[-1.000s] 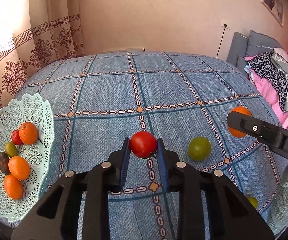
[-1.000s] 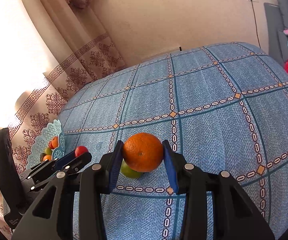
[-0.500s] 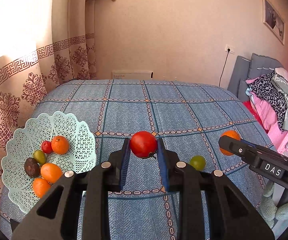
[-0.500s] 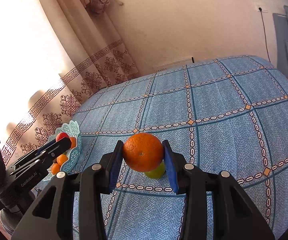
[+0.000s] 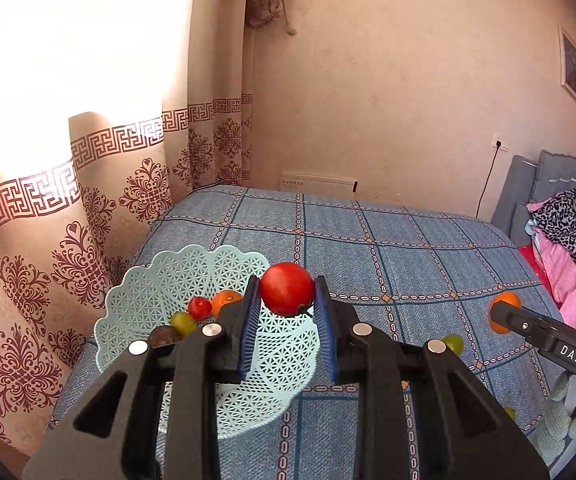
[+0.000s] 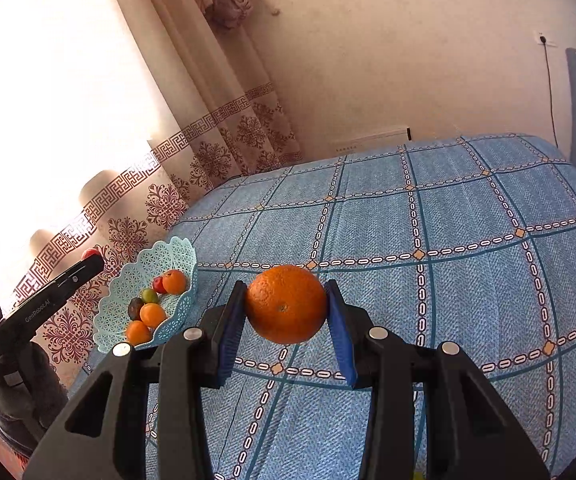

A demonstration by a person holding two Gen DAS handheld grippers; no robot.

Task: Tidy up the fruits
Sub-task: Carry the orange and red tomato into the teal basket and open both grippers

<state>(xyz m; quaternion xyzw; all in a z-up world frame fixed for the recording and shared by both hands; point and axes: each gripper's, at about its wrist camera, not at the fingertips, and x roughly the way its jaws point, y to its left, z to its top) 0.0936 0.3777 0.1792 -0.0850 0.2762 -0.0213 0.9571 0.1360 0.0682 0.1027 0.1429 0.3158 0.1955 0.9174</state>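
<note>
A red tomato (image 5: 286,288) sits clamped between the blue pads of the left gripper (image 5: 286,292), held in the air above the pale green lattice basket (image 5: 160,280) near the bed's left edge, beside the patterned curtain (image 5: 88,200). The height looks chosen to clear the basket's scalloped rim ahead of a drop into it.

The right gripper (image 6: 286,306) is closed on a large orange (image 6: 286,303), carried over the middle of the blue checked bedspread (image 6: 467,240), well apart from the basket (image 6: 176,252). By the look of it, the orange waits its turn while the tomato goes in first.

The basket already holds a small pile: three small oranges (image 6: 152,315), a small red fruit (image 6: 159,284), a green one (image 6: 150,295) and a dark brown one (image 6: 135,307), all gathered in the side toward the curtain. The side nearer the bed's middle lies bare, leaving room for the two fruits in hand.

A green fruit (image 5: 453,343) remains loose on the bedspread (image 5: 407,248) toward the right edge, near the right gripper as seen from the left wrist; another yellow-green one (image 5: 509,413) peeks out at the lower right. Sorting appears well under way but unfinished.
</note>
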